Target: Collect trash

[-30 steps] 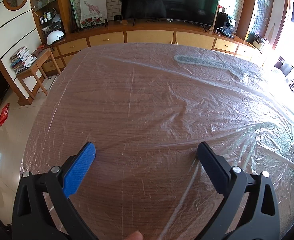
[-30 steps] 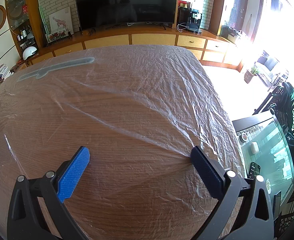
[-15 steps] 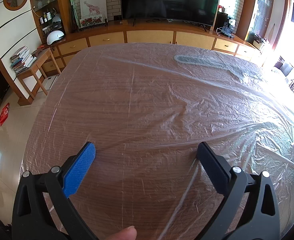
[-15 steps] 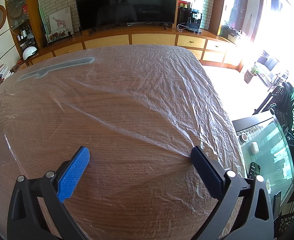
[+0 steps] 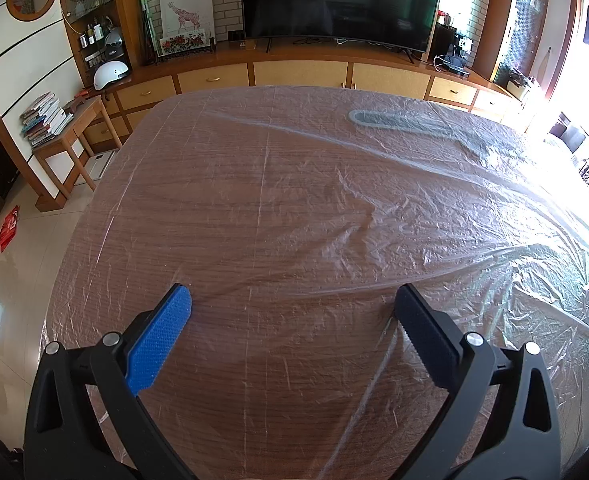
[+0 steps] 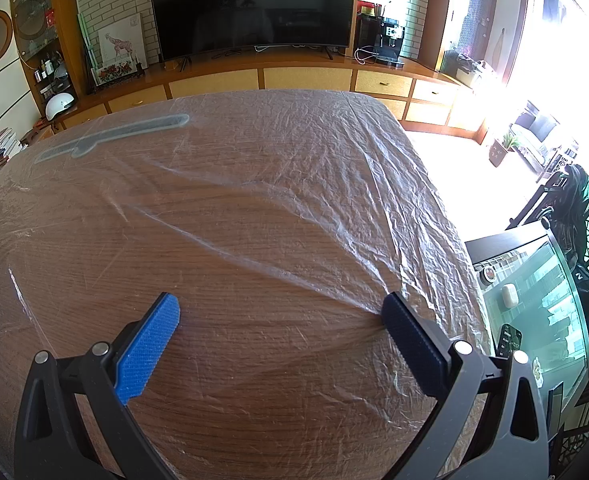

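A clear, wrinkled plastic sheet (image 5: 374, 208) covers the whole wooden table (image 5: 254, 360); it also shows in the right wrist view (image 6: 334, 184). My left gripper (image 5: 292, 300) is open and empty, its blue-padded fingers (image 5: 162, 332) low over the near part of the sheet. My right gripper (image 6: 278, 308) is open and empty over the sheet near the table's right side. A long grey-blue strip (image 5: 410, 124) lies under or in the plastic at the far side, seen also in the right wrist view (image 6: 110, 136). No loose trash shows.
A long wooden cabinet (image 5: 302, 72) with a large TV (image 5: 338, 0) runs behind the table. A small side table with stacked books (image 5: 42, 120) stands at the left. A glass-topped table (image 6: 534, 312) with small items stands right of the table's edge.
A fingertip that showed at the bottom edge of the left wrist view is almost gone. Both grippers and the sheet have stayed where they were.
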Action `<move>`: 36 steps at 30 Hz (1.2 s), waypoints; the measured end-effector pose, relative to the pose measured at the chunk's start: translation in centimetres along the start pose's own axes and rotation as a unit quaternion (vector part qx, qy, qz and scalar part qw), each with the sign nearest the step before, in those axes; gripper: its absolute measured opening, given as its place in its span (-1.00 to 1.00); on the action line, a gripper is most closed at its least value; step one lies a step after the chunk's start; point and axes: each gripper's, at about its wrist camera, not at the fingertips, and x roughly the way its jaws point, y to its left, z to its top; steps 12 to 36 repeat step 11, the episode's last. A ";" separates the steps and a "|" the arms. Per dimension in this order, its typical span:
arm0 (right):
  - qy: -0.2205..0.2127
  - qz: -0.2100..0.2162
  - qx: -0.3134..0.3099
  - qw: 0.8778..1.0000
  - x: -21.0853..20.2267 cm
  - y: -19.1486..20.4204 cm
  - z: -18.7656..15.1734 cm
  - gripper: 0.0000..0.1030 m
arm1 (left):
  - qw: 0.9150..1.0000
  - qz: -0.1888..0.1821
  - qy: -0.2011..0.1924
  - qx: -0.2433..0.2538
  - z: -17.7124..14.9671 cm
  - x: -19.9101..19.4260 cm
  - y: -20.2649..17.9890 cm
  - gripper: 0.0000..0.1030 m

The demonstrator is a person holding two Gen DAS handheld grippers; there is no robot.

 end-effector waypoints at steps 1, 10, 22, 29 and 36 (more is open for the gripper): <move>0.000 0.000 0.000 1.000 0.0 0.0 0.0 0.93 | 1.000 0.000 0.000 0.000 0.0 0.0 0.0 0.97; 0.000 0.000 0.000 1.000 0.0 0.1 0.0 0.93 | 1.000 0.002 0.000 -0.003 0.0 -0.1 0.1 0.97; 0.000 0.000 0.000 1.000 0.0 0.0 0.0 0.93 | 1.000 0.002 0.000 -0.003 0.0 -0.1 0.0 0.97; 0.000 0.000 0.000 1.000 0.0 0.0 0.0 0.93 | 1.000 0.002 0.000 -0.003 0.0 -0.1 0.0 0.97; 0.000 0.000 0.000 1.000 0.0 0.0 0.0 0.93 | 1.000 0.002 0.000 -0.003 0.0 -0.1 0.0 0.97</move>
